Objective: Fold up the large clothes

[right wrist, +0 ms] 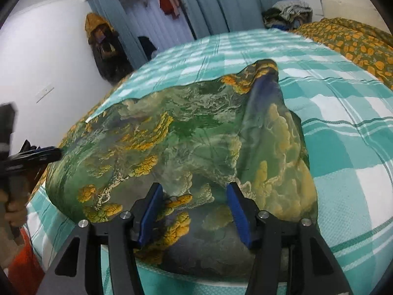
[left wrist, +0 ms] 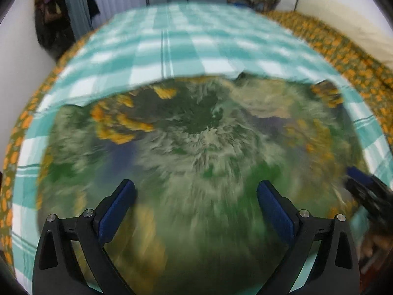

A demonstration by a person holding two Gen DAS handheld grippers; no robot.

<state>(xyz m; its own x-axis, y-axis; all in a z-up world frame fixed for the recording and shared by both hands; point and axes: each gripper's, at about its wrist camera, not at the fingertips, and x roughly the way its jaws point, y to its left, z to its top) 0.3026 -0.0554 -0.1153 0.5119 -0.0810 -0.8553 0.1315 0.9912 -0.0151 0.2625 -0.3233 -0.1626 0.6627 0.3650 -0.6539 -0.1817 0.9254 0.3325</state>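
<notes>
A large green garment (right wrist: 186, 132) printed with orange and yellow blooms lies spread on the teal-and-white checked sheet (right wrist: 343, 132). Its right side is folded over into a raised ridge (right wrist: 267, 98). My right gripper (right wrist: 194, 196) hovers over the garment's near edge, jaws open about halfway, and no cloth is pinched between the blue pads. In the left wrist view the garment (left wrist: 196, 127) is blurred. My left gripper (left wrist: 196, 189) stands wide open above it with nothing between its fingers. Each gripper shows in the other's view: the left gripper (right wrist: 57, 153) at the garment's left edge, the right gripper (left wrist: 353, 175) at the far right.
An orange-flowered bedspread (right wrist: 356, 41) lies beyond the checked sheet on the right. A heap of clothes (right wrist: 289, 12) sits at the far end of the bed. Dark clothing (right wrist: 105, 49) hangs on the white wall beside blue curtains. A person's hand (right wrist: 14, 211) holds the left gripper's handle.
</notes>
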